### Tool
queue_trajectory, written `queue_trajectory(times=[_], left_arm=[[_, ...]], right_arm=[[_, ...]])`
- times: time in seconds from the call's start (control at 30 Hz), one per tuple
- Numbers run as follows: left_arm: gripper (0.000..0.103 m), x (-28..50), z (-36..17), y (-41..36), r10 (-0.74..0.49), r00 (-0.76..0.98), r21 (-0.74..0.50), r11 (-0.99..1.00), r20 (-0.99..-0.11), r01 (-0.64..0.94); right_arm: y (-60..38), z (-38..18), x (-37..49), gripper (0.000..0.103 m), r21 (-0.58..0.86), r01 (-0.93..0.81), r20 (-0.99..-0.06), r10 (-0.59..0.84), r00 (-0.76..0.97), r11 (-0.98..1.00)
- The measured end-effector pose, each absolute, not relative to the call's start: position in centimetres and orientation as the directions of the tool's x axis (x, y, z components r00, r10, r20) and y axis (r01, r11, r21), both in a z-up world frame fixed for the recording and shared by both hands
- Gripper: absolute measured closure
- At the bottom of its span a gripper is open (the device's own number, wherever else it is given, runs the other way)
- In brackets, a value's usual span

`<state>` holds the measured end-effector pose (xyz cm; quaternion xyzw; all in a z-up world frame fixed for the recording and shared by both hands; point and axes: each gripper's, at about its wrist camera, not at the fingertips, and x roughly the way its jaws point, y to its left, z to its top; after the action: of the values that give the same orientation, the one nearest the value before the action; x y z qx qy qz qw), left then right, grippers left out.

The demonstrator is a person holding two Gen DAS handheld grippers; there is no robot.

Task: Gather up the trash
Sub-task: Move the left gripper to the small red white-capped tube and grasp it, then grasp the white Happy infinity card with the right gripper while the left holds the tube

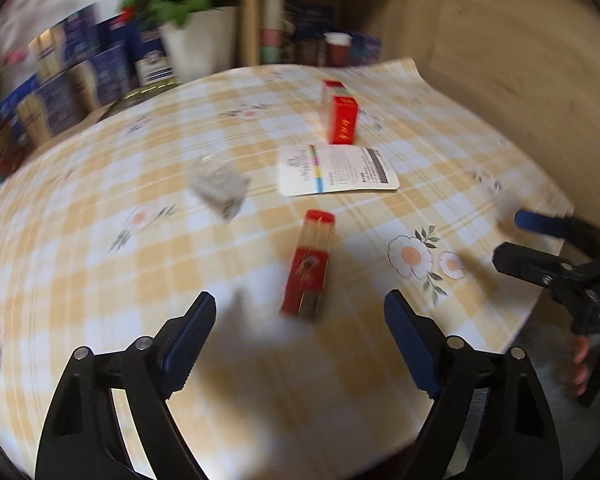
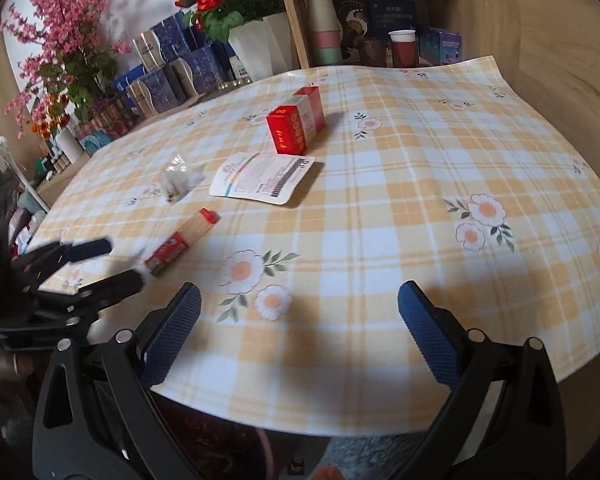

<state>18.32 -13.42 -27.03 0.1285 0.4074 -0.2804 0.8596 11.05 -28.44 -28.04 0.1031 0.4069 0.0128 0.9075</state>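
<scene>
Nearest in the left wrist view: left gripper (image 1: 300, 312), blue-padded black jaws spread wide, nothing between the pads, aimed down at the tabletop. Just beyond the fingertips, at twelve o'clock: a long red-and-clear plastic toothpick box (image 1: 309, 263), lying flat on the yellow-and-white checked tablecloth with printed daisies (image 1: 100, 264), its near end just entering the gap. Not yet touched.

At three o'clock from there, near the table's edge: right gripper (image 2: 300, 304), likewise wide open and empty, hovering over the printed daisies, well apart from any trash.

Further out, at ten o'clock from the toothpick box: a crumpled clear plastic wrapper (image 1: 219, 188), blurred. At one o'clock: a flat white printed paper leaflet with a dark barcode strip (image 1: 337, 170). Past that, at twelve: an upright red-and-white cardboard carton (image 1: 338, 114), just behind the leaflet's far edge. Farthest: a white pot of red artificial roses (image 2: 256, 46) and stacked dark blue gift boxes (image 2: 168, 68).

Likely step: closing on the toothpick box. Risks from here:
- Heavy blur, suggesting a fast approach; pads could strike the box end and skid it away.
- Box lying lengthwise toward the jaws and slightly off-square; a slanted pinch could spin it or squeeze it out.
- Smooth plastic on glossy cloth, prone to sliding.
- Thin leaflet hard to lift later without snagging the cloth.
</scene>
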Motion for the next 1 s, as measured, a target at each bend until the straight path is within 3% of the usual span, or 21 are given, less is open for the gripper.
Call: queue_trajectory(times=[0.13,0.27,0.33,0.37,0.4,0.67,0.83,1.0], left_arm=[[0.024,19.6,-28.0,-15.5,-0.358,0.498,0.043,0.778,-0.79,0.627],[0.043,20.8,-28.6,-16.1,-0.329,0.48,0.069,0.764,-0.813,0.641],[0.061,21.3,-28.6,-15.8,-0.356,0.453,0.022,0.767,-0.817,0.642],[0.077,21.3,-28.5,-15.7,-0.359,0.451,0.016,0.768,-0.817,0.641],[0.081,21.3,-28.5,-15.8,-0.357,0.452,0.021,0.766,-0.817,0.643],[0.081,20.8,-27.4,-12.7,-0.395,0.462,-0.066,0.811,-0.794,0.581],[0.081,19.3,-25.5,-9.2,-0.437,0.535,-0.117,0.841,-0.723,0.529],[0.081,18.3,-25.1,-7.2,-0.446,0.547,-0.155,0.854,-0.708,0.496]], right_arm=[[-28.7,-28.5,11.9,0.006,0.186,0.019,-0.755,0.131,0.643,0.982],[-29.0,-28.6,12.5,0.006,0.201,-0.028,-0.758,0.174,0.628,0.979],[-28.9,-28.6,12.7,0.006,0.187,-0.05,-0.758,0.176,0.627,0.981],[-28.8,-28.5,12.9,0.006,0.18,-0.058,-0.76,0.176,0.626,0.982],[-28.8,-28.6,13.2,0.006,0.175,-0.066,-0.762,0.178,0.623,0.982],[-27.9,-28.3,16.6,0.006,0.076,-0.151,-0.773,0.154,0.616,0.986],[-26.4,-28.5,20.0,0.006,-0.028,-0.262,-0.796,0.137,0.59,0.965],[-25.4,-28.8,24.2,0.006,0.018,-0.304,-0.814,0.19,0.548,0.952]])
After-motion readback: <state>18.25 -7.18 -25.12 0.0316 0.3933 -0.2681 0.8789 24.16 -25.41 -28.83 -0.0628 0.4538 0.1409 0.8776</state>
